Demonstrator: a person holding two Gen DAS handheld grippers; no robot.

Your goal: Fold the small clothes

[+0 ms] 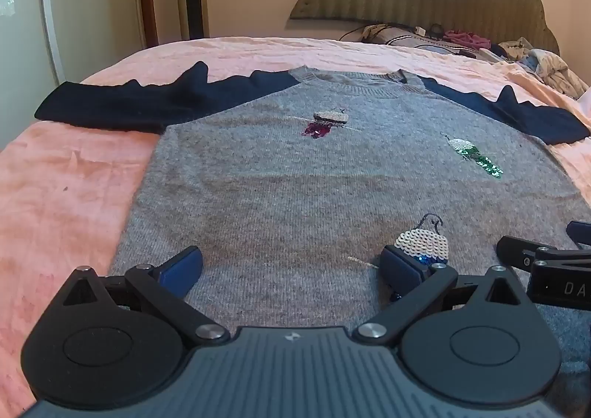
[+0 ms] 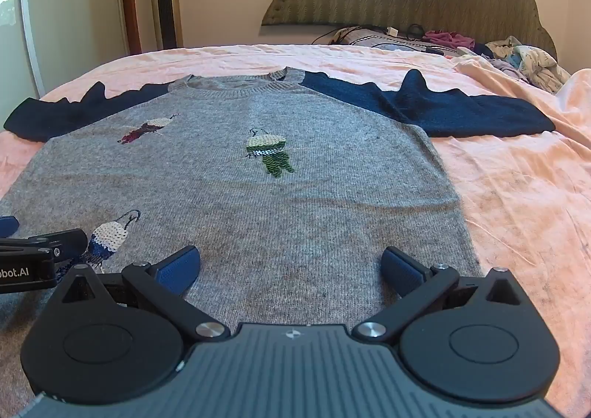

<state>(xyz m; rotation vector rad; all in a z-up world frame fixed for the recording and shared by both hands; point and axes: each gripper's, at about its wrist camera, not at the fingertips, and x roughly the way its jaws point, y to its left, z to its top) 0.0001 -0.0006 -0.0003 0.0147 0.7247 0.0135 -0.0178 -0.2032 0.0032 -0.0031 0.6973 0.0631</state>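
Covering the whole bed is a pink sheet (image 2: 517,177), and on it a grey sweater (image 2: 295,203) with navy sleeves (image 2: 461,107) lies flat, face up, sleeves spread to both sides. Three sequin birds decorate its front; the blue sequin bird (image 1: 423,242) is nearest the hem. Both the left gripper (image 1: 291,266) and the right gripper (image 2: 291,266) hover side by side over the hem, jaws wide apart, holding nothing.

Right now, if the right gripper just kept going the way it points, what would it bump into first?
Most likely the grey sweater spread flat on the bed. The right gripper is open, tilted downward over the sweater's lower front, with nothing between them, though the remaining gap is hard to judge.
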